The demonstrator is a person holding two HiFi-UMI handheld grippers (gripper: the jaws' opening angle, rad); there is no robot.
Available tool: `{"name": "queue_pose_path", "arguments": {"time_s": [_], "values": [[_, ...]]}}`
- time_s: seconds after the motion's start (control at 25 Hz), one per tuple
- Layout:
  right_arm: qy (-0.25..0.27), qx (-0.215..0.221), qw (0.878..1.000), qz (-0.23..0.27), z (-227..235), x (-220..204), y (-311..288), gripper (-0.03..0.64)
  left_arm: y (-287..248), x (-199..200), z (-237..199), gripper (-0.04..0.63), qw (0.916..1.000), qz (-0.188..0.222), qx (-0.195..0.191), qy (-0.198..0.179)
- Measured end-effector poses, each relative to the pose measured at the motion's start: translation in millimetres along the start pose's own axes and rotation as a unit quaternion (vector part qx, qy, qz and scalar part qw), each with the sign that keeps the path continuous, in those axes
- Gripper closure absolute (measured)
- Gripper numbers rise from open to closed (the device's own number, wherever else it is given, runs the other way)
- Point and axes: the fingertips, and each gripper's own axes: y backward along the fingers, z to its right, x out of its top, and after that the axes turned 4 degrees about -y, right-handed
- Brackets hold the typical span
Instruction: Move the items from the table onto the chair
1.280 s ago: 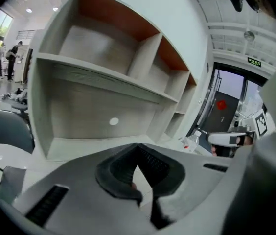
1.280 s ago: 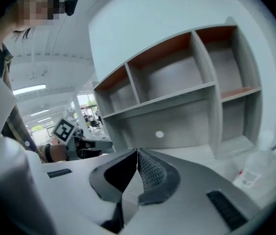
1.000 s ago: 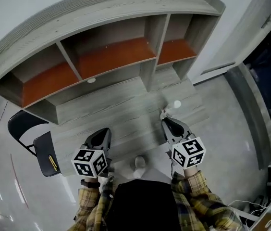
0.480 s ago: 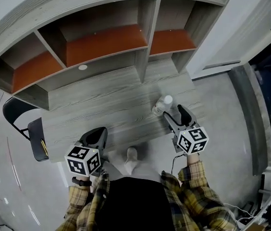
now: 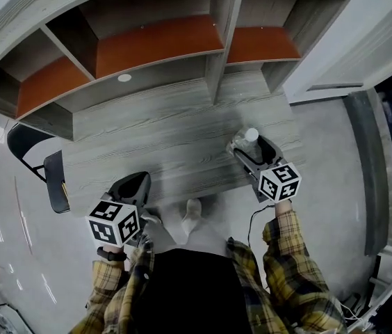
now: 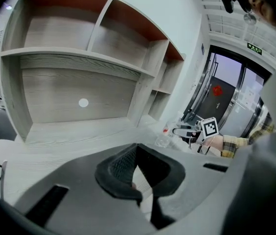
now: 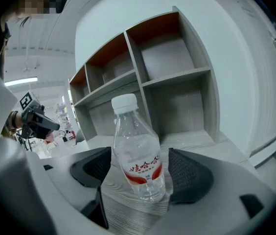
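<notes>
A clear plastic water bottle [image 7: 137, 155] with a white cap and a red label stands upright on the grey wooden table [image 5: 154, 138] near its right front corner. My right gripper [image 7: 140, 174] is open. Its jaws have just been opening, and they now stand on either side of the bottle [image 5: 250, 136] without pressing it. From the head view, the right gripper [image 5: 250, 149] sits at the table's front right. My left gripper [image 5: 135, 182] is shut and empty, over the table's front edge at the left. Its fingers [image 6: 123, 168] are closed together. The black chair [image 5: 55, 179] stands to the left of the table.
A grey shelf unit [image 5: 154, 54] with orange-backed compartments rises along the table's far side. A small white disc [image 5: 124, 78] lies on the table under the shelf. The floor [image 5: 335, 158] is glossy grey, and a doorway [image 6: 226, 106] is on the right.
My right gripper has moved forward and down to the bottle and its jaws have opened around it. The left gripper has slid slightly back toward the table's front edge.
</notes>
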Motion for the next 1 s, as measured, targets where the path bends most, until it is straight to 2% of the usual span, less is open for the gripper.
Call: {"name": "queue_pose_path", "arguments": {"time_s": [0.2,0.4,0.6,0.84,1.0], "values": [[-0.010,0.032,0.999,-0.008,2.8,-8.6,-19.9,0.270,-0.2,-7.3,0.9,0.591,0.9999,-0.009,0.004,0.004],[0.028,0.060,0.998,-0.009,-8.8,-5.5,-38.3,0.270,1.8,-10.6,-2.1,0.591,0.9998,-0.011,0.012,0.009],[0.049,0.038,0.998,-0.007,-10.2,-3.7,-43.9,0.272,4.2,-11.3,-6.2,0.591,0.9997,-0.006,0.019,0.016],[0.041,0.000,0.999,-0.009,-5.9,-6.4,-41.8,0.284,4.2,-6.3,-8.8,0.591,0.9995,0.004,0.024,0.019],[0.039,-0.004,0.999,-0.024,-12.1,-9.3,-40.4,0.291,8.9,-3.1,-11.6,0.591,0.9993,0.013,0.029,0.020]]}}
